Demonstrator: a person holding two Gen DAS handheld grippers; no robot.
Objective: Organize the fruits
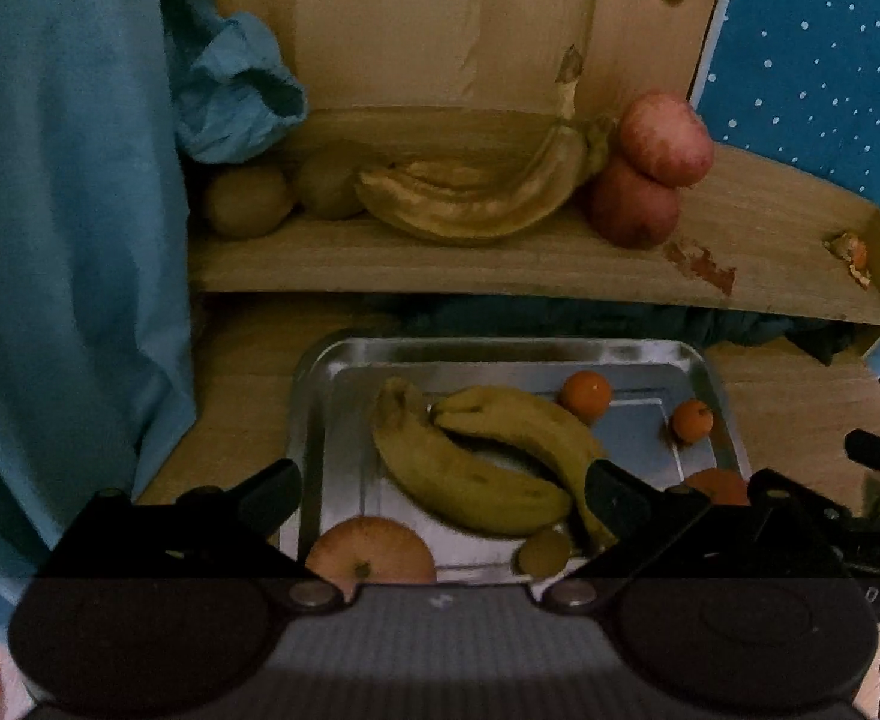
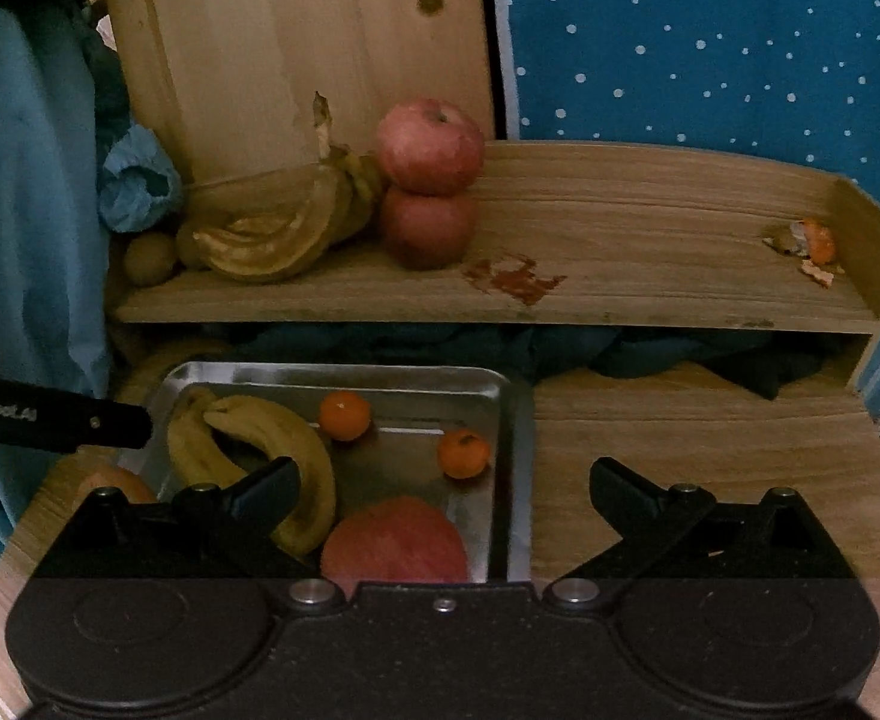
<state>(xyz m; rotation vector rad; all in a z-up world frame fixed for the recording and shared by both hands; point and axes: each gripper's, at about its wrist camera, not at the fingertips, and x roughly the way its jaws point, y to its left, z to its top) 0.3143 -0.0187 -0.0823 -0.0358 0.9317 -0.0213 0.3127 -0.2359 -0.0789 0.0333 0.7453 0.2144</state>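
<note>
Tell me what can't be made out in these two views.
- Apple in the tray: right view, lower part behind the gripper body.
- Second tray apple: left view, likewise cut off.
- Dark cloth under the shelf: mostly hidden by the shelf.
- Kiwis: left view, dim, blurred.

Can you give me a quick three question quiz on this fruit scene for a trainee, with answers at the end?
1. True or false: the two apples on the wooden shelf sit side by side.
2. How many small oranges show in the metal tray in the right wrist view?
3. Multiple choice: the jaws of the right gripper are A) shut on a banana, B) open and holding nothing, C) shut on an apple.

Key: 1. False, they are stacked. 2. Two. 3. B.
</note>
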